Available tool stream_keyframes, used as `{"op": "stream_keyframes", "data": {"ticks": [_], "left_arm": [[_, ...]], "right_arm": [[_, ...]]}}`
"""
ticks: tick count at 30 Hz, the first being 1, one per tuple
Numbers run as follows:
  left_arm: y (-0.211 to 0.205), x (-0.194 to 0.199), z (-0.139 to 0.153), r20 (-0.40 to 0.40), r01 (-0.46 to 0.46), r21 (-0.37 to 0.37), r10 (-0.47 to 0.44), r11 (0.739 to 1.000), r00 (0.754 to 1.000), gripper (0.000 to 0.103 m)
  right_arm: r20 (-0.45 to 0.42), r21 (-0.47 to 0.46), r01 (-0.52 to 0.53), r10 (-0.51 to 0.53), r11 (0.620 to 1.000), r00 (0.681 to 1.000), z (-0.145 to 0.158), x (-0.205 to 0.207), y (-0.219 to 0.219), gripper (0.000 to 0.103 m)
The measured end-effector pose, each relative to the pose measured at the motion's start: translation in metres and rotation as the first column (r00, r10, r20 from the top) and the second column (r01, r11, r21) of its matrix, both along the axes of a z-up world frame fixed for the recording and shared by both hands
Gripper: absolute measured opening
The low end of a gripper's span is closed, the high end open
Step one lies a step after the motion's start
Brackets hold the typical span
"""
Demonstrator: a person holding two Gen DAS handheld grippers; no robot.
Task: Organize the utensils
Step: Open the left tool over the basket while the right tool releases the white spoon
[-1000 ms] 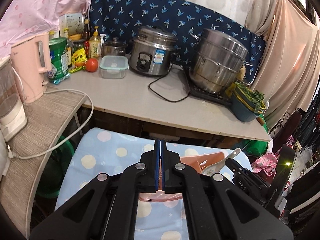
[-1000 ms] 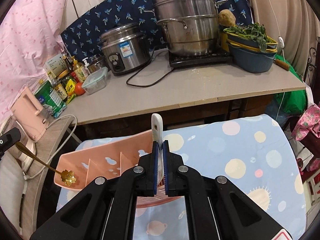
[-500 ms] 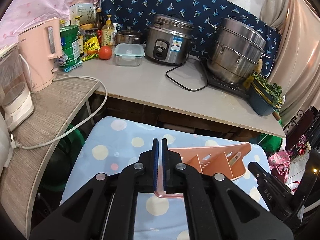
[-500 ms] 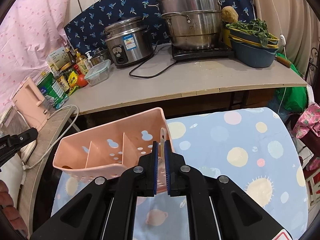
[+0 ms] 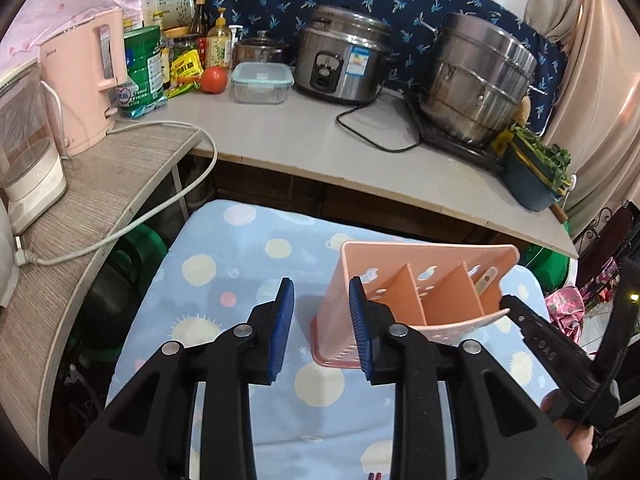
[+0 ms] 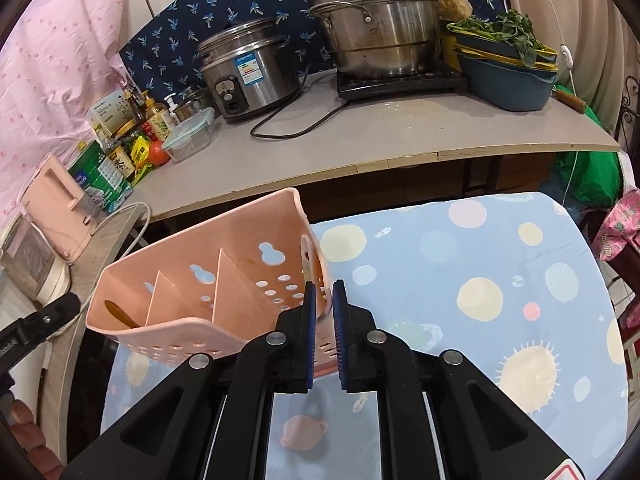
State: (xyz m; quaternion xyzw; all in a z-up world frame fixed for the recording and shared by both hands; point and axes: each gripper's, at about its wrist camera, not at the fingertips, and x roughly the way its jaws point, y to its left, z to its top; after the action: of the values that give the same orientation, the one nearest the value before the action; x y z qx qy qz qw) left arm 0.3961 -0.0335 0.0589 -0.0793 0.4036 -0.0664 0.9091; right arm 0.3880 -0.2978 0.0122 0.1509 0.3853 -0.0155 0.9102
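A: Where is the caddy placed?

B: The pink caddy (image 5: 420, 280) is stood upright on the dotted-cloth surface (image 5: 224, 280). A pale handle (image 5: 486, 280) is seen in the caddy's right end compartment, and a brown spoon (image 6: 116, 312) in its left end one. The middle compartment looks empty.

A: Tool states?

B: The left tool (image 5: 320, 284) is parted wide just beside the caddy's left end, its jaws having just been opening, and nothing is pinched. The right tool (image 6: 323, 285) is cracked open, also just opening. The caddy's right end wall sits in the gap and is judged released.

A: How should the step be done?

B: Release is judged to be in progress. The right tool should be opened further before being drawn back, so the wall isn't dragged and the caddy isn't tipped. Both tools are best lifted straight away from the caddy.
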Motion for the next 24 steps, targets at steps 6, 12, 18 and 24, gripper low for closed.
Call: {"op": "stream_keyframes", "data": {"ticks": [6, 12, 18, 24], "left_arm": [[0.006, 0.011, -0.018, -0.035, -0.039, 0.017, 0.04, 0.999, 0.999, 0.026], [0.012, 0.014, -0.018, -0.045, -0.05, 0.014, 0.05, 0.999, 0.998, 0.026], [0.021, -0.009, 0.001, -0.002, -0.047, -0.006, 0.047, 0.999, 0.999, 0.027], [0.03, -0.077, 0.011, 0.022, 0.004, 0.001, -0.004, 1.0, 1.0, 0.036]], "right_arm": [[-0.01, 0.034, -0.003, 0.004, 0.999, 1.0, 0.0, -0.008, 0.004, 0.013], [-0.011, 0.019, 0.005, -0.005, 1.0, 1.0, 0.001, -0.014, 0.011, 0.013], [0.029, 0.036, -0.01, 0.009, 0.999, 1.0, 0.022, -0.045, 0.007, 0.013], [0.02, 0.008, -0.043, 0.042, 0.999, 0.999, 0.032, -0.123, 0.008, 0.022]]}}
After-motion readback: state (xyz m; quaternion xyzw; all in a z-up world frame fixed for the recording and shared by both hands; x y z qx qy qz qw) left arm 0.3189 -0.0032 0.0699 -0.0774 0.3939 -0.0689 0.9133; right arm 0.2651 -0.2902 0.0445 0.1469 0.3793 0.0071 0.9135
